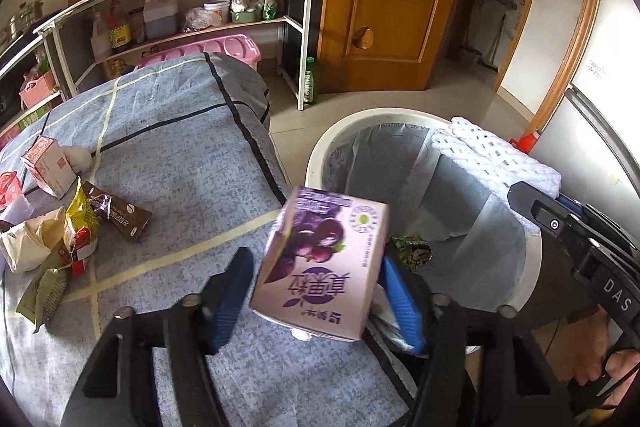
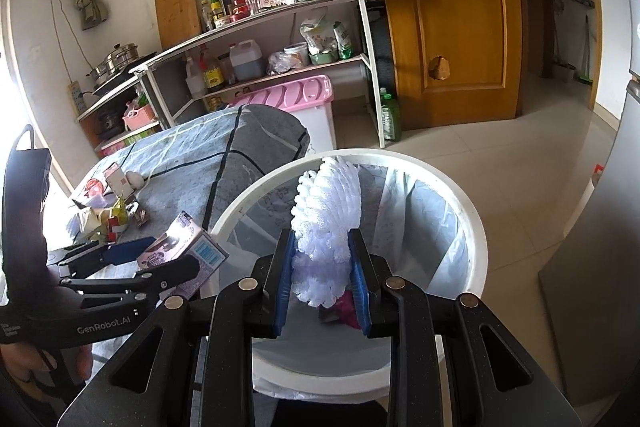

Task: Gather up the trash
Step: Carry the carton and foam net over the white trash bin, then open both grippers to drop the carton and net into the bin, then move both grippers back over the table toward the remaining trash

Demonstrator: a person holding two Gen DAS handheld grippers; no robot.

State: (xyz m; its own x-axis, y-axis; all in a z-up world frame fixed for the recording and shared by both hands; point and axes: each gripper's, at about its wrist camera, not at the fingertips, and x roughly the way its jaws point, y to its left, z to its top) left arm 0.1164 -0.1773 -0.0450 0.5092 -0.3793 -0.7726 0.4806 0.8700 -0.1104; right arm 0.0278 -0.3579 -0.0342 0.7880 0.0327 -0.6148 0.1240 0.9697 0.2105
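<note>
We hold two pieces of trash at the white round plastic bin with its clear liner; the right tool pinches a white foam fruit net directly above the bin's mouth, and the left tool carries a purple cardboard drink carton between its blue pads, near the rim on the side of the blue-grey checked cloth tabletop. The carton appears to sit over the bin's edge rather than its middle; released here, it could strike the rim and tumble to the floor. The light net may cling to the pads when let go. More wrappers and a small pink carton lie on the tabletop, uncollected.
</note>
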